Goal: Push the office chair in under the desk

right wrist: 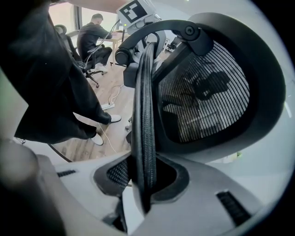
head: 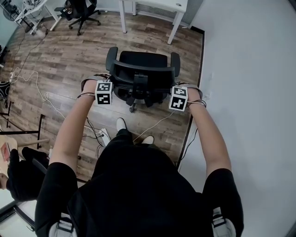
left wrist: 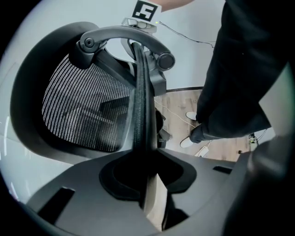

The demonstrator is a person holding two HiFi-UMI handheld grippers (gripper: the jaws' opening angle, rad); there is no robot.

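A black mesh office chair (head: 141, 74) stands on the wood floor, its back toward me, a short way in front of the white desk (head: 175, 25) at the far end. My left gripper (head: 104, 89) holds the left end of the backrest's top edge, and my right gripper (head: 178, 93) holds the right end. In the left gripper view the backrest rim (left wrist: 142, 106) runs straight between the jaws of the left gripper (left wrist: 148, 184), which clamp it. The right gripper view shows the right gripper (right wrist: 143, 184) with its jaws closed on the ribbed rim (right wrist: 144, 115) in the same way.
A white wall (head: 249, 69) runs close along the chair's right side. White cables (head: 27, 78) and a power strip (head: 104, 137) lie on the floor at left. A second black chair (head: 81, 11) stands far left. A person (right wrist: 94, 37) sits at another desk behind.
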